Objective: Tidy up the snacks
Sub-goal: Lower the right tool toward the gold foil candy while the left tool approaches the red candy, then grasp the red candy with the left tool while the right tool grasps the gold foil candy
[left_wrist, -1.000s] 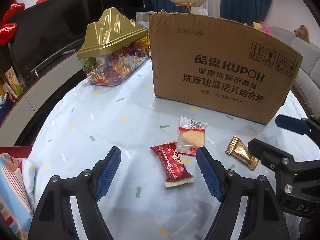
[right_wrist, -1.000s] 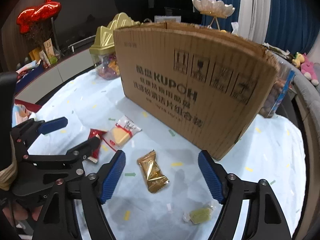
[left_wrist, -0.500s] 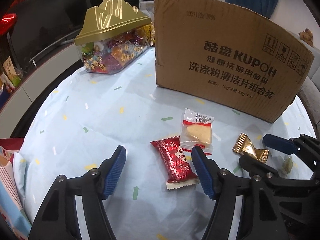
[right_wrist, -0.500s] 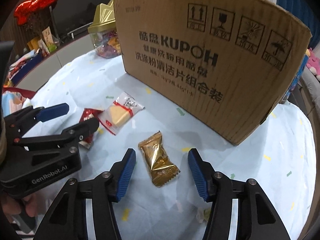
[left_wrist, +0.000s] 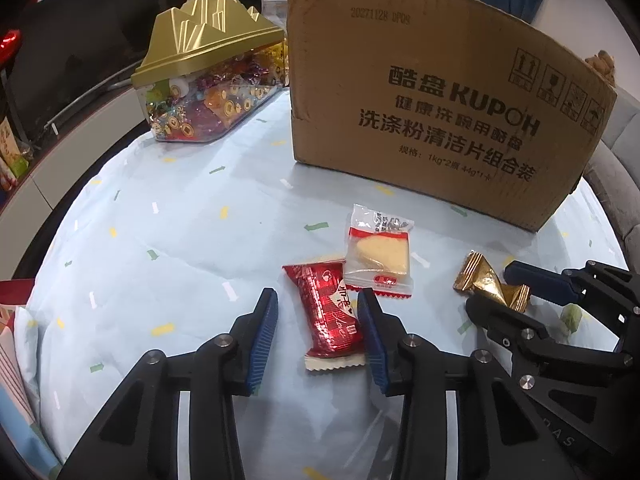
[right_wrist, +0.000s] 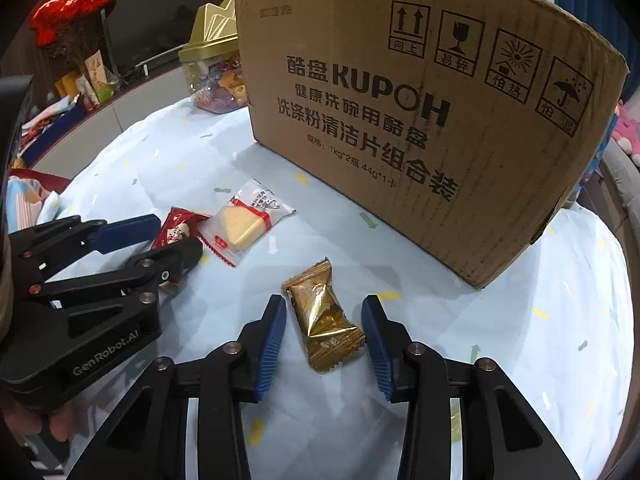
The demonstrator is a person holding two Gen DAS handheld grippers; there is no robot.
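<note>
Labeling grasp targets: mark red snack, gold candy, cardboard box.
red snack (left_wrist: 330,316), left wrist view, wrapper middle
gold candy (right_wrist: 326,320), right wrist view, wrapper middle
cardboard box (right_wrist: 400,80), right wrist view, printed front face

Both wrist views look steeply down, close, sharing the cardboard box (left_wrist: 436,116).

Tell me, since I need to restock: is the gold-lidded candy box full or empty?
Well filled. Colourful wrapped candies show through the clear walls of the candy box, reaching the gold lid.

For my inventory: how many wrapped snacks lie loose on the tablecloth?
4: red packet between the left gripper jaws, white packet beside it, gold packet between the right gripper jaws, small green candy partly hidden.
</note>
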